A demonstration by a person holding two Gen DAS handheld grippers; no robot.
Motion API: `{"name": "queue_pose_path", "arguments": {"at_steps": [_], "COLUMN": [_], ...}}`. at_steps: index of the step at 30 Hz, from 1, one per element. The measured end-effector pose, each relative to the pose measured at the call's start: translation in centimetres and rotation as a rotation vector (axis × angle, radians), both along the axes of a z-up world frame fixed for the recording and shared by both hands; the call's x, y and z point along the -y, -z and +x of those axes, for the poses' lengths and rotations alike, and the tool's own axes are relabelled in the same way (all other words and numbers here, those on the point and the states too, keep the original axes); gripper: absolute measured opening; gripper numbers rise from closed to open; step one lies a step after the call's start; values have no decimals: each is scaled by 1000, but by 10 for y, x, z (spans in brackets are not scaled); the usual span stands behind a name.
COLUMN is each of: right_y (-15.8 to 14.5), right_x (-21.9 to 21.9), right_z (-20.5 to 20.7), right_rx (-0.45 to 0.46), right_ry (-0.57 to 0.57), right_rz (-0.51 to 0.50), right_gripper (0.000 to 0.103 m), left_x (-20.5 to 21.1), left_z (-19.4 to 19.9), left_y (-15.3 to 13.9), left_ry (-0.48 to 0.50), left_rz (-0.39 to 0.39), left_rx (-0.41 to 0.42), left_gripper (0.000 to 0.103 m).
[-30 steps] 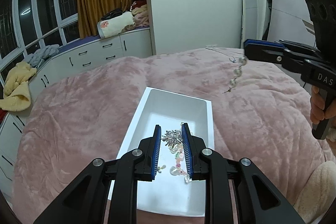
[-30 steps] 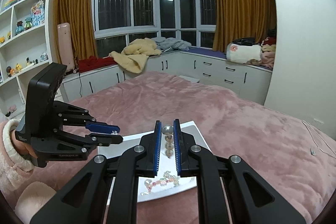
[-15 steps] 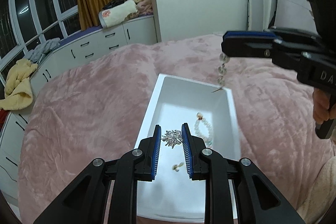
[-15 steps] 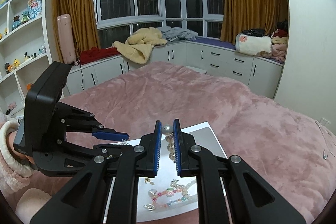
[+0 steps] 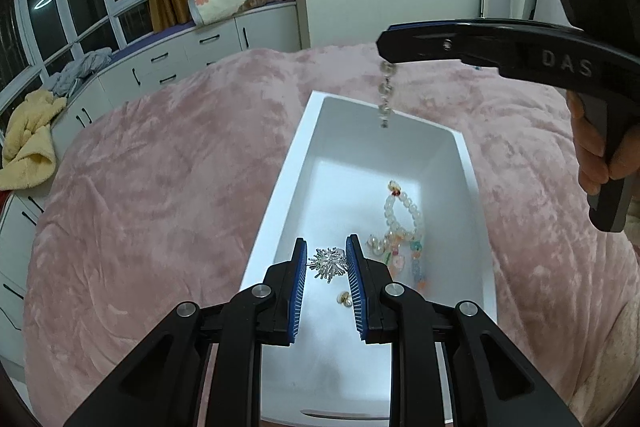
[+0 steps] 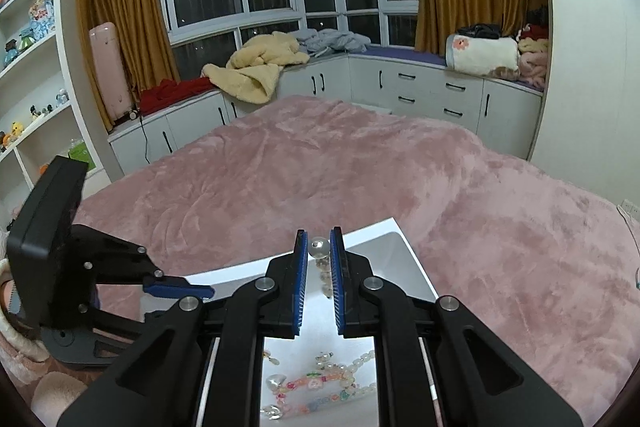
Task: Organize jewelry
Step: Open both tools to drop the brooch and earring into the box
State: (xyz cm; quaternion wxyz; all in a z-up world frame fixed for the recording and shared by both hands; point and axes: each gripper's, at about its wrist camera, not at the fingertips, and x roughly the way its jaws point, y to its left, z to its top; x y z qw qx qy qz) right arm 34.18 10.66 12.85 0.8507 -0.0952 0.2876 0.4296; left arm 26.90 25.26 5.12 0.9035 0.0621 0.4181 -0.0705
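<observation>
A white rectangular tray [image 5: 294,163] lies on the pink bed. In it lie a pearl bracelet [image 5: 402,213], coloured bead pieces [image 5: 404,259] and a small earring [image 5: 344,299]. My left gripper [image 5: 326,263] is shut on a silver spiky brooch [image 5: 329,263], low over the tray's near half. My right gripper [image 6: 319,247] is shut on a clear bead strand [image 6: 320,249], which hangs over the tray's far end in the left wrist view [image 5: 386,93]. The tray also shows in the right wrist view [image 6: 404,251].
The pink blanket [image 5: 160,187] covers the bed all around the tray. White cabinets [image 6: 420,95] with piled clothes run under the windows. Shelves [image 6: 28,39] stand at the left in the right wrist view. A thin cable [image 6: 630,223] lies on the bed at the right.
My right gripper has carried the bead strand from beside the tray to above its far end. My left gripper has kept hold of the brooch and moved farther along the tray.
</observation>
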Motion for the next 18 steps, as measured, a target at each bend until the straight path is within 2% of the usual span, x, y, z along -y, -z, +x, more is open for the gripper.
{"name": "queue_pose_path", "arguments": {"at_steps": [11,14,16,17,18], "right_y": [19,20,19,19,18], "right_x": [6,8,8,8,9], "right_z": [17,19,19,17,16], "right_rx": [-39,-42,-39,-37,-33], "right_ry": [42,52,59,62,68], "right_rz": [-15,-15,-23,-25,-25], "right_gripper": [14,15,20,25,38], "left_x": [1,0,-2,-2,-3], "left_z": [2,0,-2,-3,-5], "left_y": [12,14,15,16,16], "left_ry": [12,7,-5,-10,-14], "left_rz": [-1,8,11,9,7], "left_rx": [-18,-18,-13,-12,-9], "left_gripper": [25,29,40,41,43]}}
